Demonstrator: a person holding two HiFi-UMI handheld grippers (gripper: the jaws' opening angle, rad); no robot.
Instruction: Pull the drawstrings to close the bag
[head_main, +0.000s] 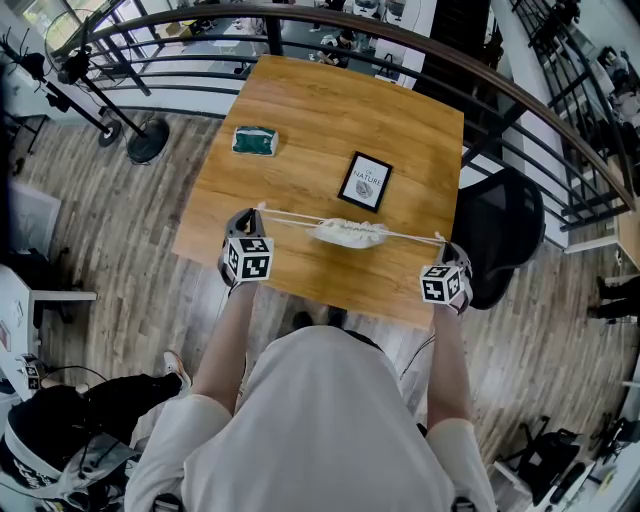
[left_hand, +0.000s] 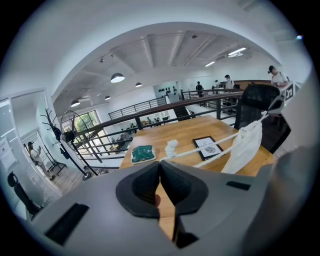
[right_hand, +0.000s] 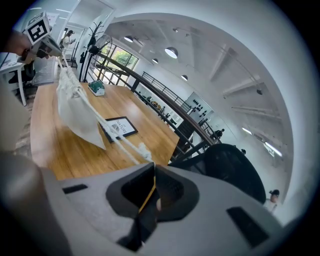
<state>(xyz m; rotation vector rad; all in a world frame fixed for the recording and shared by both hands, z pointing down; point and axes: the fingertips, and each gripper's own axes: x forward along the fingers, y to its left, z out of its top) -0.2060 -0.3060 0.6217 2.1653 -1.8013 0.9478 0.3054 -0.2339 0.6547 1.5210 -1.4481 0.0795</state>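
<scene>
A small white drawstring bag (head_main: 350, 232) hangs a little above the wooden table (head_main: 300, 110), its mouth gathered. Its white drawstrings (head_main: 292, 218) run taut to either side. My left gripper (head_main: 252, 216) is shut on the left cord ends; in the left gripper view the cord with its knot (left_hand: 171, 147) leaves the closed jaws toward the bag (left_hand: 245, 145). My right gripper (head_main: 443, 243) is shut on the right cord ends. The right gripper view shows the knotted cord (right_hand: 144, 150) rising from the closed jaws to the bag (right_hand: 75, 112).
A black-framed card (head_main: 366, 181) lies just behind the bag, and a green packet (head_main: 254, 141) lies at the table's far left. A black office chair (head_main: 505, 235) stands at the table's right edge. Dark railings (head_main: 520, 95) curve behind the table.
</scene>
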